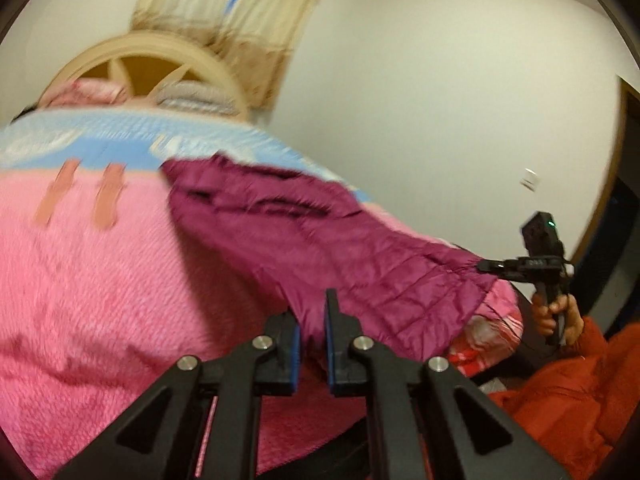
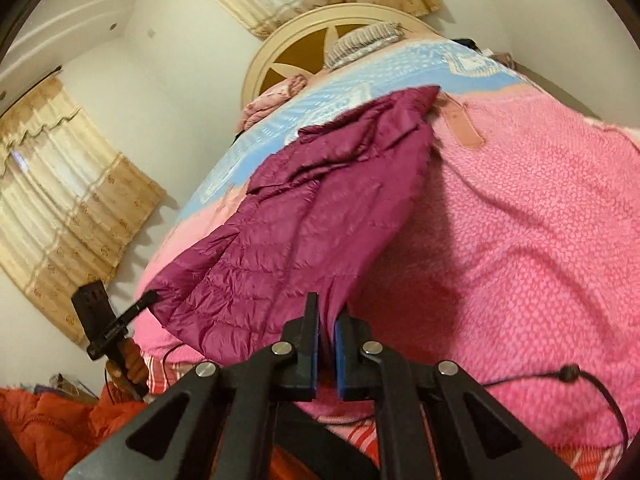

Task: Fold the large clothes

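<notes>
A dark magenta quilted jacket [image 1: 320, 232] lies partly lifted off a pink fleece blanket [image 1: 100, 280] on a bed. In the left wrist view my left gripper [image 1: 311, 308] is shut on the jacket's near edge, with cloth pinched between the blue pads. Off to the right, my right gripper [image 1: 486, 266] grips another corner, held by a hand [image 1: 556, 312]. In the right wrist view my right gripper [image 2: 329, 308] is shut on the jacket [image 2: 320, 200] hem. My left gripper [image 2: 150, 298] clamps the far left corner, and the hem is stretched between the two.
The blanket [image 2: 520, 200] has a light blue band toward a round cream headboard [image 2: 304, 40] with pillows. Beige curtains [image 2: 60, 184] hang on the walls. An orange sleeve [image 1: 560, 400] is at lower right. A black cable [image 2: 600, 392] trails over the blanket's near edge.
</notes>
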Tool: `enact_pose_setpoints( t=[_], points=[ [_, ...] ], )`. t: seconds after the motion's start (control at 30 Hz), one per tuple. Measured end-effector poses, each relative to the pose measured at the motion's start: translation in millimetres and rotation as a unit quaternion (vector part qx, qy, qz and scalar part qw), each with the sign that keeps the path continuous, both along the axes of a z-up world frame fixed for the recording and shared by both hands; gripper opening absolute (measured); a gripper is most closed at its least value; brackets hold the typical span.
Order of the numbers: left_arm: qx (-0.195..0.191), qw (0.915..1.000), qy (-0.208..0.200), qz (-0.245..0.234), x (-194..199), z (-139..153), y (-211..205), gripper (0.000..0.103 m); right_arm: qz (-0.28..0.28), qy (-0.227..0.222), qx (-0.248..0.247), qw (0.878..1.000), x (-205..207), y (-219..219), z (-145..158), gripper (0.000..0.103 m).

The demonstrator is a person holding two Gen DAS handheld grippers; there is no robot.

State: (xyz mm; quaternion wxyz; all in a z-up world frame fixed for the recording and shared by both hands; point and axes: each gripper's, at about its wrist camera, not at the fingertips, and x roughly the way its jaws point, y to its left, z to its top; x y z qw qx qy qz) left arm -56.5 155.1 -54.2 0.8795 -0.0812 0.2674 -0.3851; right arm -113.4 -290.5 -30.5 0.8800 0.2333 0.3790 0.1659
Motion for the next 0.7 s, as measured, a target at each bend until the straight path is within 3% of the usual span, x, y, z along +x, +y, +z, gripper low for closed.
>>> enact_pose_setpoints(
  t=[0.17,0.33,0.5,0.7],
  points=[
    [-0.025,0.9983,-0.044,-0.029,-11,33,-4,0.010,0.001,-0.039,0.003,0.999,-30,-2,31,0.005],
    [-0.041,0.9981,-0.035,0.031,21,60,1,0.010,-0.005,-0.082,0.033,0.996,-16,-20,69,0.005],
    [-0.068,0.9928,0.010,0.098,99,82,22,0.010,-0.015,-0.094,0.022,0.995,59,-37,99,0.005],
    [-0.048,0.9832,0.056,0.167,214,89,17,0.010,-0.059,-0.088,0.031,0.994,173,-65,114,0.005]
  ],
)
